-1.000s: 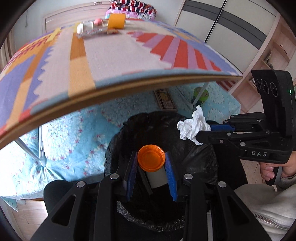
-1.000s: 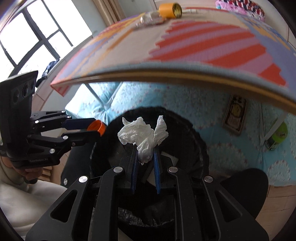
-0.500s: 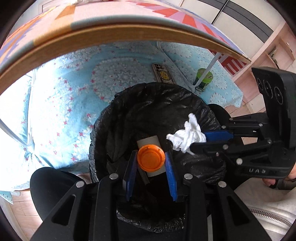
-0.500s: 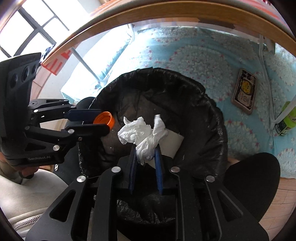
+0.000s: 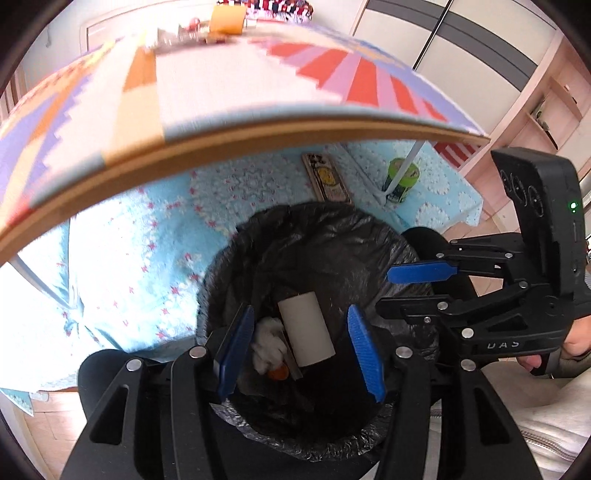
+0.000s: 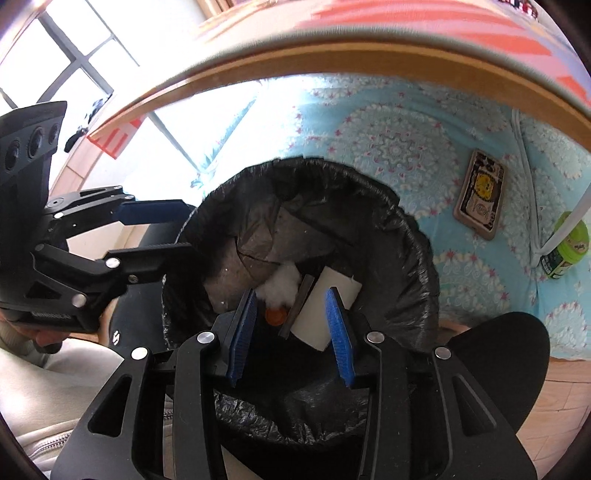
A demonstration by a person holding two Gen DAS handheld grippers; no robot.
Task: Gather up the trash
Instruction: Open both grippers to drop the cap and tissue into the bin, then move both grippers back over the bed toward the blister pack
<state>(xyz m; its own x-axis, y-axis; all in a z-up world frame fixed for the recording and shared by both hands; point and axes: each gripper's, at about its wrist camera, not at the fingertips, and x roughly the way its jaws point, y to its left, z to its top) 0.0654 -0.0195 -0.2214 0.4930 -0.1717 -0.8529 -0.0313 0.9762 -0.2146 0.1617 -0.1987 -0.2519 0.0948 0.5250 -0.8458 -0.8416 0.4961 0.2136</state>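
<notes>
A bin lined with a black bag (image 5: 332,236) (image 6: 413,236) stands on the floor below both grippers. Inside it lie a white cardboard roll (image 5: 306,334) (image 6: 332,306), a crumpled white tissue (image 5: 267,341) (image 6: 279,286) and an orange cap (image 5: 277,373) (image 6: 275,315). My left gripper (image 5: 301,347) hangs open and empty over the bin; it also shows in the right wrist view (image 6: 159,232). My right gripper (image 6: 291,332) is open and empty over the bin; it also shows in the left wrist view (image 5: 413,291). More trash, an orange cup (image 5: 226,16) and a clear wrapper (image 5: 173,35), lies far back on the table.
The table (image 5: 229,147) with a striped cloth overhangs the bin. On the blue floor mat (image 5: 140,258) lie a flat printed box (image 5: 327,177) (image 6: 480,194) and a green jar (image 5: 400,181) (image 6: 563,245) by a white table leg. Wardrobe and shelves stand right.
Both grippers opened. The orange cap dropped from the left and the tissue from the right into the bin. Both cameras tilted back up toward the table.
</notes>
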